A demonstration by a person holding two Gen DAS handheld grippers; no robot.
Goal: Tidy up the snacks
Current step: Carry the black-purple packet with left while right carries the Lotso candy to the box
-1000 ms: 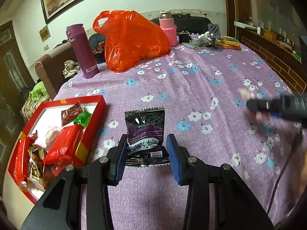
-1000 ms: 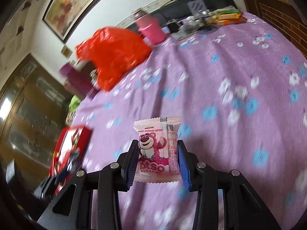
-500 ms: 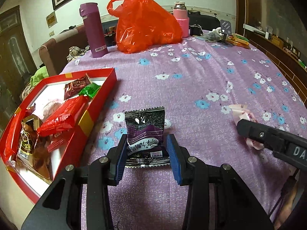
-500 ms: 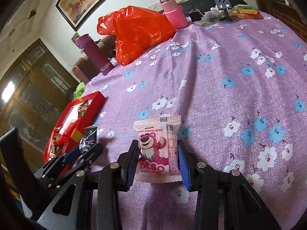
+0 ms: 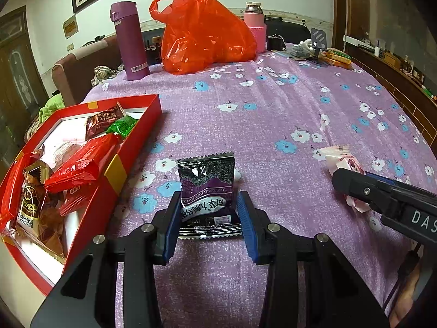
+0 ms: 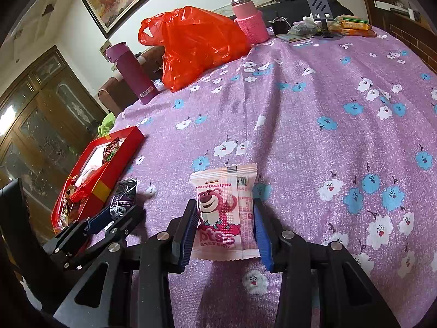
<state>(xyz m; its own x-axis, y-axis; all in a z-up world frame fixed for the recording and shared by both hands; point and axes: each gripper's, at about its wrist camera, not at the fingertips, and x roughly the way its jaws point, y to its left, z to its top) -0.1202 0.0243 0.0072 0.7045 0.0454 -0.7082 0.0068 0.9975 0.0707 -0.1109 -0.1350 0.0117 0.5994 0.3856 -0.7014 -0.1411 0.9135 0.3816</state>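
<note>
My left gripper (image 5: 209, 213) is clenched on a dark purple snack packet (image 5: 206, 188) at lower centre of its frame, held just above the flowered purple surface (image 5: 273, 125); my right gripper (image 6: 225, 228) grips a pink bear-print snack packet (image 6: 225, 210) the same way at lower centre of its own view. At the left of both frames I see the red box (image 5: 131, 147) with several wrapped snacks inside; an orange plastic bag (image 5: 202, 32) and a purple flask (image 5: 128, 41) stand at the upper centre.

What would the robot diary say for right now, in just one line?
left gripper: shut on dark purple packet | right gripper: shut on pink bear packet | red box: holds snacks, left of both
</note>
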